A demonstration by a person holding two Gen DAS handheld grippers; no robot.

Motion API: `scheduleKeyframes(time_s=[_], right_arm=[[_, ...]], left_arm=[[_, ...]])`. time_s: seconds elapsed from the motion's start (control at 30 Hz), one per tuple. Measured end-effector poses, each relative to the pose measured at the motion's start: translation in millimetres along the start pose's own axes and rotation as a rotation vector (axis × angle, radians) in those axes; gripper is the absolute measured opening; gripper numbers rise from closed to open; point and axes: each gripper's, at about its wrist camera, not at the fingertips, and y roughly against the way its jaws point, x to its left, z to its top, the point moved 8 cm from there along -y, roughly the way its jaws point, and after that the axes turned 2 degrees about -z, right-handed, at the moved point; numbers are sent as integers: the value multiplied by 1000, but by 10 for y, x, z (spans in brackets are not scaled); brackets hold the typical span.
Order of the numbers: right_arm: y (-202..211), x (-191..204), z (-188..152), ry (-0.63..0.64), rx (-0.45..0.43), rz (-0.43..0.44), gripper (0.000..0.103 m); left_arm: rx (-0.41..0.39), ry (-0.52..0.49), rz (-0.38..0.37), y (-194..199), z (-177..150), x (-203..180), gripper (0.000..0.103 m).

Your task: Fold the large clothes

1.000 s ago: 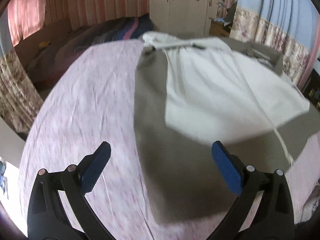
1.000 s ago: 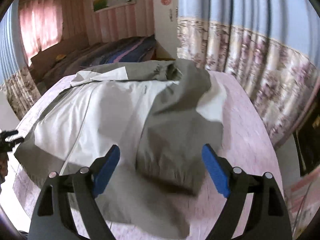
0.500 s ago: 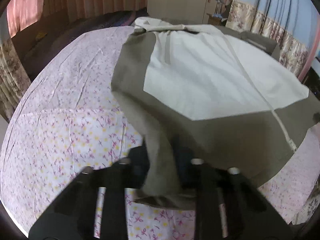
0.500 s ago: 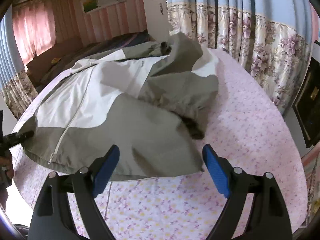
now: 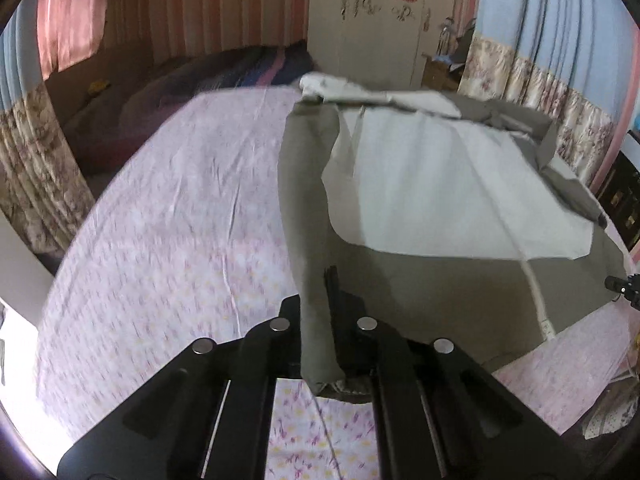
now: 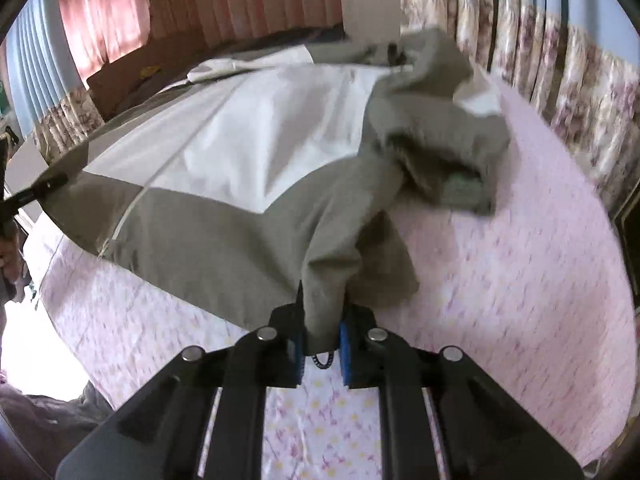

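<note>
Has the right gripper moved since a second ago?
Yes. The right gripper has come down toward the pink floral bedsheet, and its jaws have just closed on the hem of the grey-and-white jacket.

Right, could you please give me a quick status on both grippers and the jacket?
Left gripper shut on jacket hem corner. Right gripper just closed on the other hem corner. Jacket spread on bedsheet, one sleeve crumpled. Nothing in the way.
</note>
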Motion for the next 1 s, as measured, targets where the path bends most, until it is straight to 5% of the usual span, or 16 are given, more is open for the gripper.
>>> scheduleKeyframes(time_s=[0.1,0.17,0.2,0.3,0.37,0.57,0.8,0.9,0.97,1.0], right_arm=[[44,-25,-54,-12,-2,25,27],[111,-83,-53,-17,3,25,75],[151,-116,-38,-16,-7,16,76],[366,-264,116,-4,-58,-19,77],[523,-399,270,-19,-119,-42,86],[452,-857,610,-111,-187,-138,86],[-237,-1145,708,-147,-73,-195,80],[-427,-1187,757,-143,-47,-199,50],[-503,-1267,828,-163,-38,-202,19],[-492,-1296,893,-171,-47,-198,17]], left_arm=[[22,44,-12,-120,-131,76,4],[36,0,14,-178,-151,57,13],[34,-8,27,-175,-148,64,23],[8,6,41,-67,-110,156,81],[-33,23,57,59,-40,223,91],[-101,77,39,170,253,276,98],[-113,55,-2,-19,581,36,100],[-119,26,-20,-81,713,-95,100],[-122,7,-29,-128,800,-185,100],[-124,0,-33,-146,842,-227,100]])
